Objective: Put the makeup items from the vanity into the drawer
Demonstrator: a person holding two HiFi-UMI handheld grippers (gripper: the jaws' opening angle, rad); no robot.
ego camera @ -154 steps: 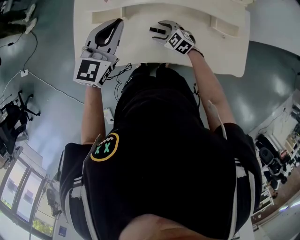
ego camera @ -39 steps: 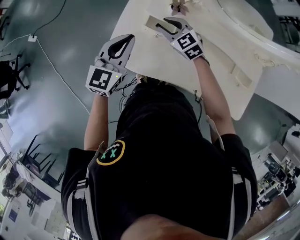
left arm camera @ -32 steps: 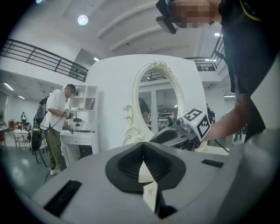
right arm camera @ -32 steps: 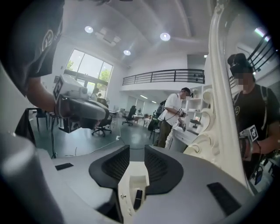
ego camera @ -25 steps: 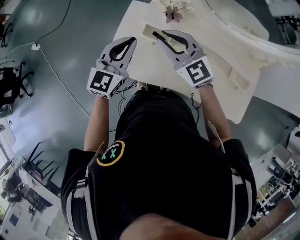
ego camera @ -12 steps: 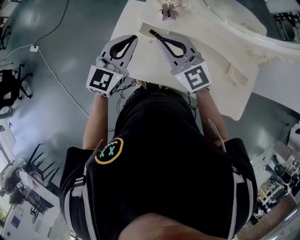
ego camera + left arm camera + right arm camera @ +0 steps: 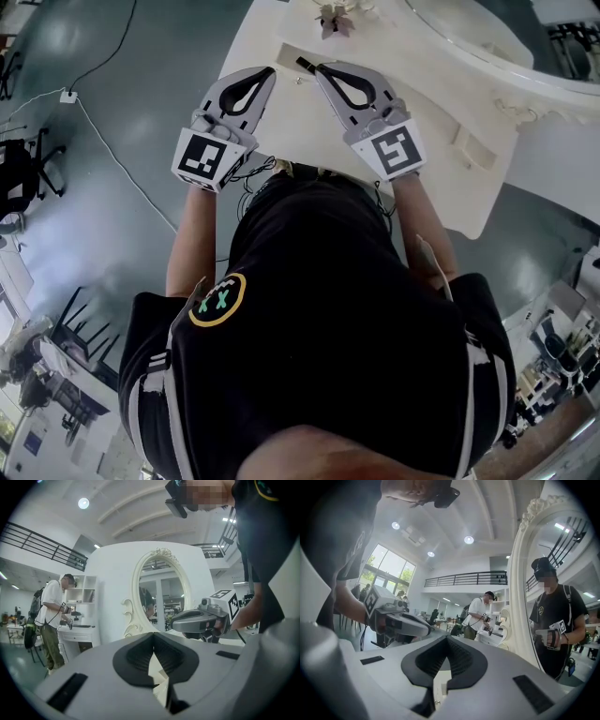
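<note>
In the head view both grippers hover over the front left of the white vanity (image 7: 309, 141). My right gripper (image 7: 319, 67) is shut on a thin black makeup stick (image 7: 304, 64), whose end pokes out past the fingertips. In the right gripper view (image 7: 447, 637) the jaws meet and the stick is hidden. My left gripper (image 7: 269, 72) is just to the left of it, shut with nothing in it; its jaws also touch in the left gripper view (image 7: 153, 634). I cannot make out a drawer.
A small flower-like ornament (image 7: 330, 17) sits on the vanity beyond the grippers. The oval mirror (image 7: 161, 592) stands at the back. A raised white block (image 7: 469, 148) is on the right side of the top. A person (image 7: 51, 616) stands by another vanity in the background.
A second ago the right gripper's jaws stood open around the black stick; now they are shut on it. The left gripper has barely moved.
</note>
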